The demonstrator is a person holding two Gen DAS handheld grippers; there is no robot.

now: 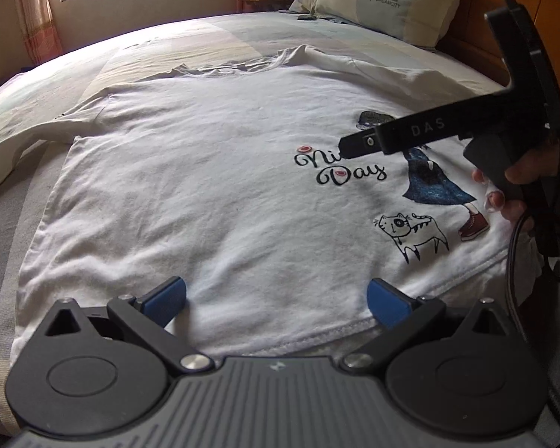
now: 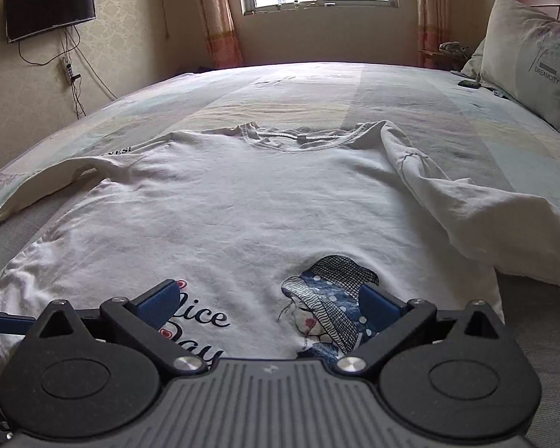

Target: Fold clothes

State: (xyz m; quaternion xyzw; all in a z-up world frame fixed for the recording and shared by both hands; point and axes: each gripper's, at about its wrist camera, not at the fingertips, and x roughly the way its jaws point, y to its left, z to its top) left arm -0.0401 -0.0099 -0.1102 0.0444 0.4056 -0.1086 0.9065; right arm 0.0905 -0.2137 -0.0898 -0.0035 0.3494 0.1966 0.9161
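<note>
From the left wrist view, the left gripper (image 1: 276,300) had its blue jaws wide apart and empty, just above the hem of a white T-shirt (image 1: 205,171) lying flat on the bed (image 1: 26,86). Ahead and to the right of the jaws, a hand (image 1: 519,183) held the right gripper (image 1: 349,147) over the printed lettering.

From the right wrist view, the right gripper (image 2: 267,304) also had its jaws apart, empty, over the shirt's print. The collar lay well ahead of the jaws, and a pillow (image 2: 530,56) far right.

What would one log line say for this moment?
phase: pre-fold | white T-shirt: flat on bed | left gripper: open | right gripper: open, above print
</note>
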